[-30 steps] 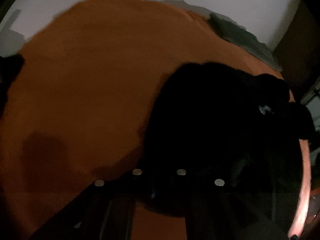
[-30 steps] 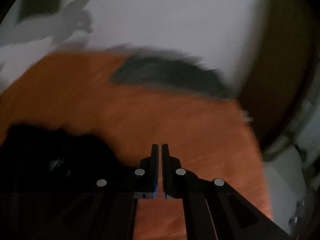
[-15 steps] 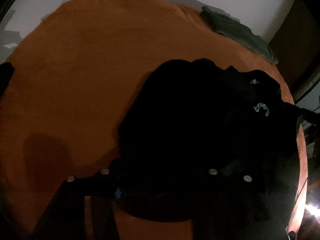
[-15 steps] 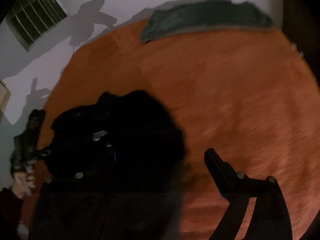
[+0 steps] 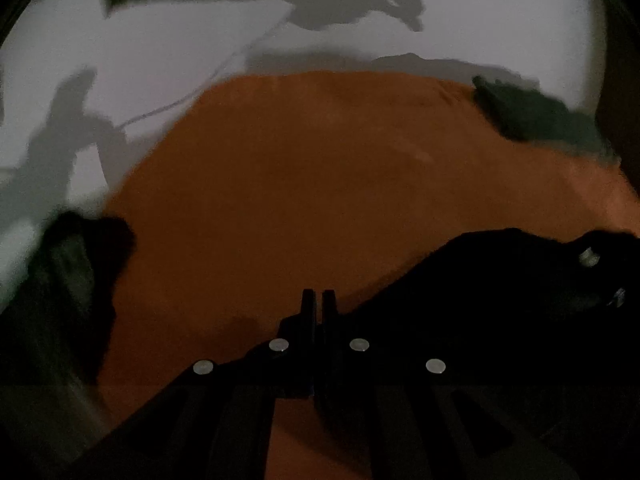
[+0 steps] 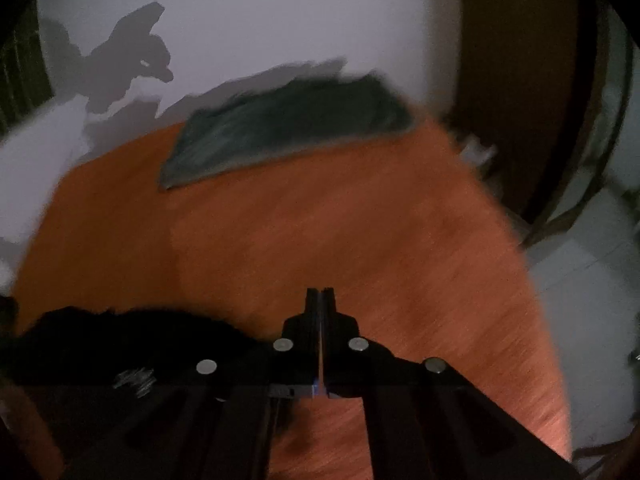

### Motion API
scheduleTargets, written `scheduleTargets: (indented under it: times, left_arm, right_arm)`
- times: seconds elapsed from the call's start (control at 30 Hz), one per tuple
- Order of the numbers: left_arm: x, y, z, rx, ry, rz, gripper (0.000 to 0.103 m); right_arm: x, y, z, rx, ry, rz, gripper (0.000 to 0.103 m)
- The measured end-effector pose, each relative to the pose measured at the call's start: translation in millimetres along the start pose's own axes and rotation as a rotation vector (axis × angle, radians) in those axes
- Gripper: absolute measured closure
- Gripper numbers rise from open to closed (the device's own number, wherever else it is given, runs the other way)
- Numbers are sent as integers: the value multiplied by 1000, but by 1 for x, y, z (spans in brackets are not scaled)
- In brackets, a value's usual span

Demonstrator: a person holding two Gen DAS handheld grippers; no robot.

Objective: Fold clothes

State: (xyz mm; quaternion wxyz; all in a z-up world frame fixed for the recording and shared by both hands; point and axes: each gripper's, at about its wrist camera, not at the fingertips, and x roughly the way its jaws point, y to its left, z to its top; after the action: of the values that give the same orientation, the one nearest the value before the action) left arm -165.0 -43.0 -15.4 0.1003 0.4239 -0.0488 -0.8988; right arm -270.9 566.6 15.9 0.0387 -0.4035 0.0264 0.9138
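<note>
With both my left fingers (image 5: pixel 319 300) and right fingers (image 6: pixel 320 298) pressed together on nothing, the black garment (image 5: pixel 500 280) lies crumpled on the orange table (image 5: pixel 320 184) between them, soft and limp, best pinched at an edge.

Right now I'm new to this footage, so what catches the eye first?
A big orange blanket fills both views. A crumpled black garment lies at its near edge, right of the shut left gripper and left of the shut right gripper. A folded dark green cloth rests at the far edge by the wall.
</note>
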Motion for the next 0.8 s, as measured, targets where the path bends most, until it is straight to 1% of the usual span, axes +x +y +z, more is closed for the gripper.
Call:
scheduleTargets:
  times: [0.03, 0.07, 0.1, 0.13, 0.17, 0.2, 0.23, 0.27, 0.3, 0.33, 0.37, 0.4, 0.43, 0.47, 0.5, 0.53, 0.57, 0.6, 0.63, 0.67, 0.7, 0.73, 0.8]
  left_arm:
    - [7, 2, 1, 14, 34, 9, 98]
    - [21, -3, 5, 23, 87, 9, 97]
    - [31, -6, 3, 19, 129, 14, 96]
    - [34, -6, -4, 8, 153, 25, 96]
    - [29, -3, -13, -15, 149, 9, 96]
    - [18, 1, -25, -46, 125, -27, 96]
    - [5, 8, -36, -79, 106, -58, 94]
    - [-8, 13, -48, -108, 93, -86, 90]
    - [-20, 16, -58, -135, 83, -113, 86]
    - [-32, 19, -69, -162, 73, -140, 77]
    - [-42, 17, -78, -171, 70, -180, 69]
    - [-50, 12, -87, -151, 75, -228, 66]
    - [-56, 8, -94, -115, 81, -251, 63]
    - [-60, -2, -98, -62, 81, -243, 62]
    - [-65, -13, -102, 2, 78, -224, 62]
    - [-68, -21, -103, 54, 75, -216, 62]
    - [-69, -27, -103, 99, 74, -217, 59]
    - [-70, -33, -102, 128, 82, -241, 57]
    - [-70, -38, -100, 146, 95, -284, 57]
    - [-70, -44, -98, 164, 109, -326, 57]
    - [-73, -50, -94, 196, 103, -350, 57]
    - [-73, -57, -86, 233, 86, -340, 56]
    - [-70, -67, -68, 295, 60, -291, 53]
  right_arm:
    - [10, -11, 5, -19, -2, -45, 103]
    - [21, -21, 6, -17, 6, -86, 103]
    - [27, -27, 1, 1, 34, -69, 103]
    - [32, -31, -5, 21, 66, -37, 103]
    - [36, -35, -12, 42, 99, -5, 103]
    - [40, -40, -18, 63, 131, 28, 101]
    - [37, -36, -32, 68, 154, 95, 91]
    - [30, -29, -49, 59, 173, 159, 64]
    - [23, -22, -66, 47, 192, 219, 46]
    - [17, -13, -82, 32, 210, 261, 29]
    - [11, -4, -99, 17, 226, 298, 29]
    - [5, 5, -115, 1, 243, 335, 29]
    - [-1, 14, -131, -14, 260, 372, 29]
    - [-6, 22, -147, -30, 277, 409, 29]
    - [-11, 35, -153, -89, 258, 389, 29]
    - [-16, 48, -156, -161, 228, 353, 29]
    - [-20, 61, -159, -233, 198, 315, 29]
    - [-25, 75, -162, -304, 168, 278, 29]
    - [-27, 87, -160, -373, 146, 264, 29]
    - [-27, 100, -155, -427, 128, 266, 29]
    - [-26, 112, -151, -476, 111, 271, 29]
    - [-24, 126, -145, -523, 97, 292, 29]
    - [-14, 152, -134, -609, 92, 348, 29]
